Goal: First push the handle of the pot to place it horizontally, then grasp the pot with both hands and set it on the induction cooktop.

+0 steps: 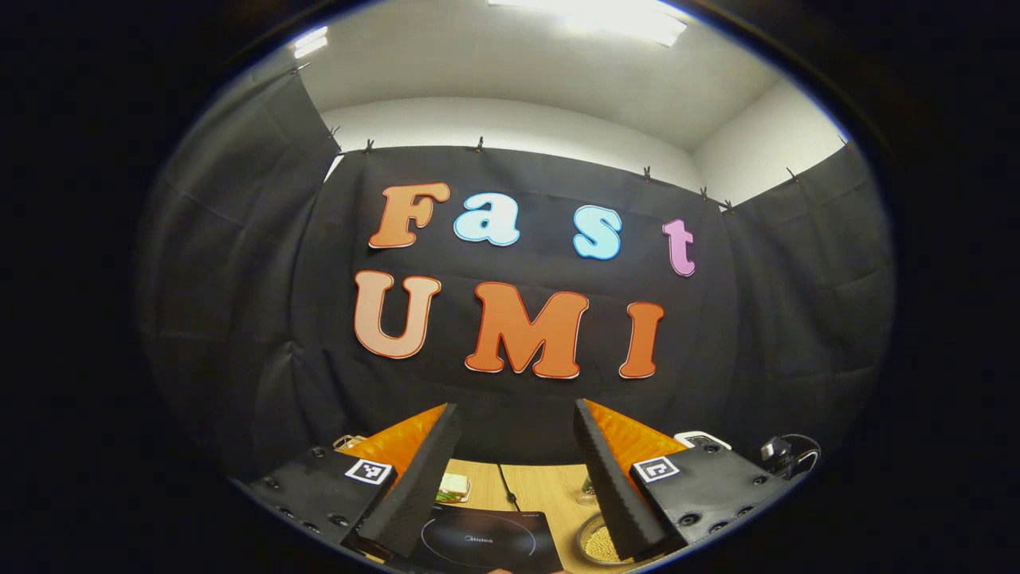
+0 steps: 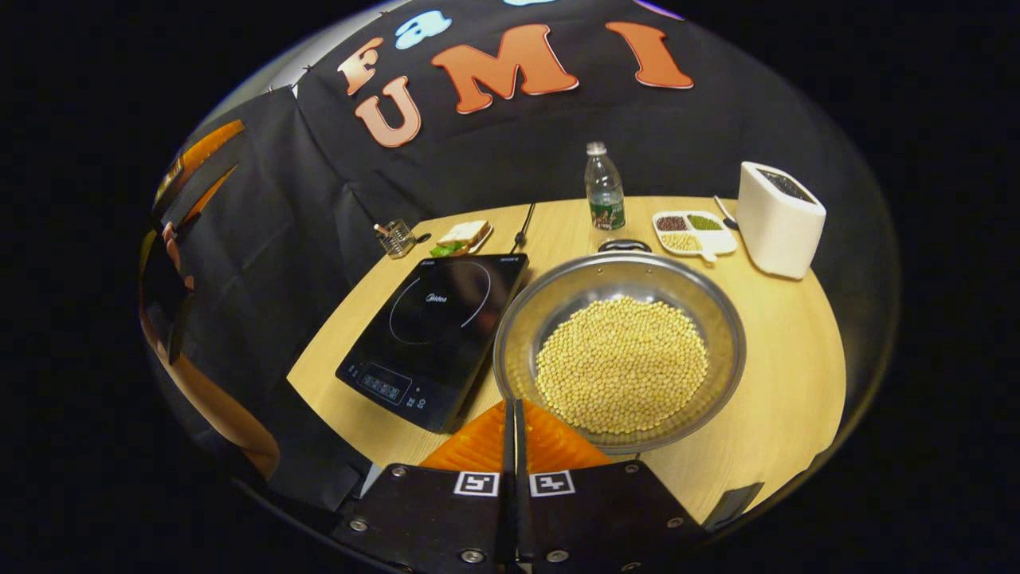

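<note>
A steel pot (image 2: 522,335) holding soybeans (image 2: 621,363) sits on the round wooden table (image 2: 789,359), right beside the black induction cooktop (image 2: 434,335). One dark pot handle (image 2: 624,245) points away at the far rim. My right gripper (image 2: 514,406) is shut, nothing between its fingers, tips at the pot's near rim; contact is unclear. My left gripper (image 1: 516,406) is open and held high, aimed at the wall, with the cooktop (image 1: 486,542) and the pot (image 1: 599,544) below it. In the right gripper view the left gripper (image 2: 191,171) hangs far left above a forearm.
At the table's back stand a water bottle (image 2: 605,191), a divided tray of beans (image 2: 692,231), a white appliance (image 2: 777,219), a sandwich on a plate (image 2: 462,235) and a small wire holder (image 2: 396,237). A black cable (image 2: 523,223) runs back from the cooktop.
</note>
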`<state>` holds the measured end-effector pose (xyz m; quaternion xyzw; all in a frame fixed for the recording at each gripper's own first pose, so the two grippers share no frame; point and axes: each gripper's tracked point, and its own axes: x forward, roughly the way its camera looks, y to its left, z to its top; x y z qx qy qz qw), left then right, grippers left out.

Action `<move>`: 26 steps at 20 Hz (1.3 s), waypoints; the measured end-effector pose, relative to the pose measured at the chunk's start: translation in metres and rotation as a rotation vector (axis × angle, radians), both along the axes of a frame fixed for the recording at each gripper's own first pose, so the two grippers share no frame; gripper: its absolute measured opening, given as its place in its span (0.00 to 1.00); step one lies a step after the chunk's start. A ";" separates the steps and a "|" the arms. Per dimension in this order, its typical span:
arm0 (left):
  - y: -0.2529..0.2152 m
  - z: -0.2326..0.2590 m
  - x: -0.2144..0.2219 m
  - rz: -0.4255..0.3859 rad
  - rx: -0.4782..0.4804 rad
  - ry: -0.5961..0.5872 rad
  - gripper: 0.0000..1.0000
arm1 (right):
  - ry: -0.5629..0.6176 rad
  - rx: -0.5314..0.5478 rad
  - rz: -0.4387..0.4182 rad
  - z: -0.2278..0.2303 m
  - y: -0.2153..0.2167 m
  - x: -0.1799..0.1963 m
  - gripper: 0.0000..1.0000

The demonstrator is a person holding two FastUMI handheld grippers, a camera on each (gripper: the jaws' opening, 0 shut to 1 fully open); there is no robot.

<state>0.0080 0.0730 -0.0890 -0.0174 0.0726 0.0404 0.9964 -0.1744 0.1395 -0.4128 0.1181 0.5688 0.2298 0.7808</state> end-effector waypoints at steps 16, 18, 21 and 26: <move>-0.009 -0.031 0.010 -0.022 -0.003 0.081 0.96 | 0.287 0.086 -0.028 -0.064 0.023 -0.042 0.00; -0.013 -0.034 0.011 -0.027 -0.001 0.087 0.96 | 0.334 0.121 -0.043 -0.062 0.026 -0.046 0.00; -0.019 -0.035 0.012 -0.034 0.004 0.090 0.94 | 0.346 0.134 -0.065 -0.061 0.022 -0.043 0.00; -0.019 -0.047 0.013 -0.028 0.013 0.110 0.94 | 0.349 0.145 -0.088 -0.060 0.003 -0.044 0.00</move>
